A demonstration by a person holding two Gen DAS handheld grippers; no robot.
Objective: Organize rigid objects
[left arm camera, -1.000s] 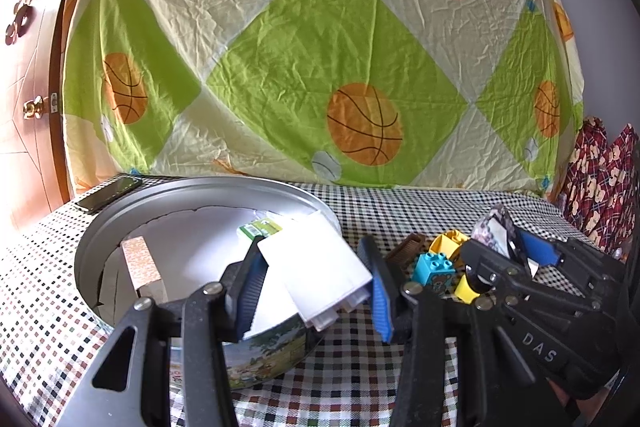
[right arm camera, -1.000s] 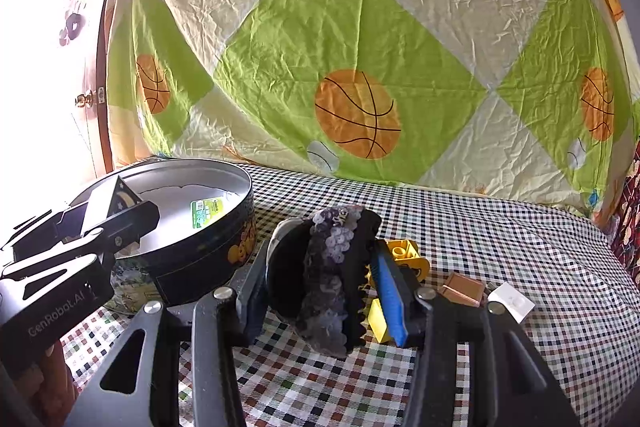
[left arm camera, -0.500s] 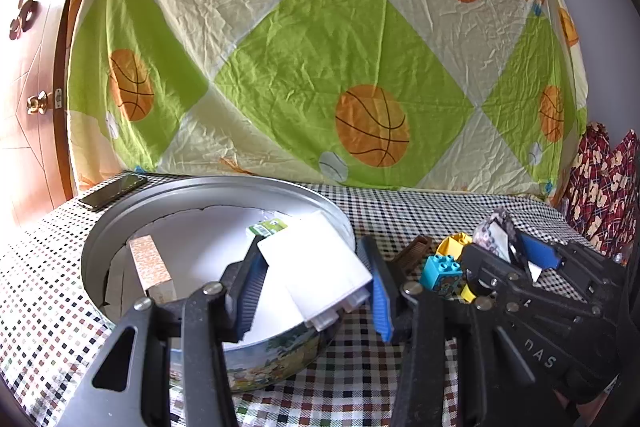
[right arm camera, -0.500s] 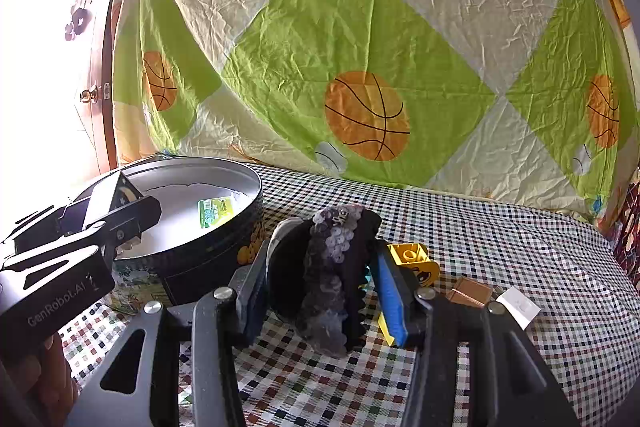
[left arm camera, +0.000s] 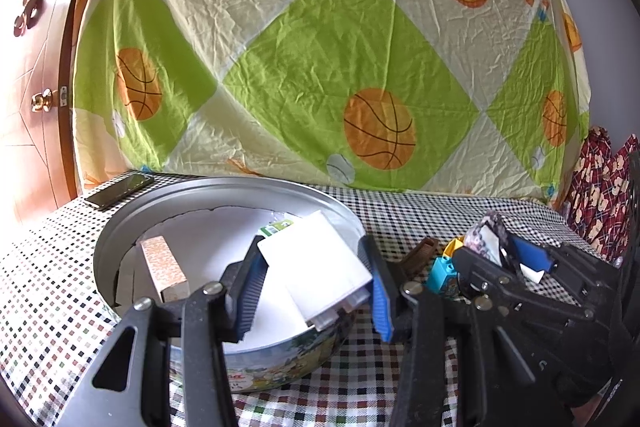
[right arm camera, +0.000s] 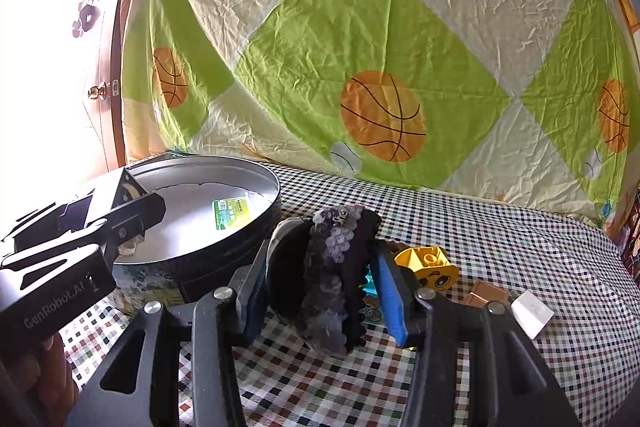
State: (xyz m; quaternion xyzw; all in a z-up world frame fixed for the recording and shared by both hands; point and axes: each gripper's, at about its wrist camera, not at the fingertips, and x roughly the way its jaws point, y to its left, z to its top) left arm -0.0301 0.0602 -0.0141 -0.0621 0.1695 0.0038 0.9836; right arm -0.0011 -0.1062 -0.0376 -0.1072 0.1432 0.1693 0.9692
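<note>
The left gripper [left arm camera: 316, 291] was clamped on a flat white box [left arm camera: 316, 267], smooth-faced and rectangular, tilted above the near rim of a round metal tin [left arm camera: 224, 187]; the blue ribbed pads [left arm camera: 380, 303] pressed its edges. The tin had a dull silver inner wall, a printed cartoon band outside and a white paper liner, on which lay a speckled orange block [left arm camera: 162, 265] and a green-labelled packet [right arm camera: 230, 213] whose writing was too small to read. The right gripper [right arm camera: 324, 291] was clenched on a dark, round sequinned object [right arm camera: 332, 267], scaly and glittering, held just above the checked tablecloth [right arm camera: 520, 239]. Behind it, partly hidden, sat a yellow toy brick [right arm camera: 428, 263] with a printed face, a teal brick [left arm camera: 440, 269], brown blocks [right arm camera: 486, 293] and a small white block [right arm camera: 530, 313]. A dark phone [left arm camera: 120, 189] lay at the far left of the table. A creased sheet [left arm camera: 320, 47] printed with basketballs hung behind, beside a wooden door [left arm camera: 28, 87]. The left gripper's body in the right view read "GenRobot.AI".
</note>
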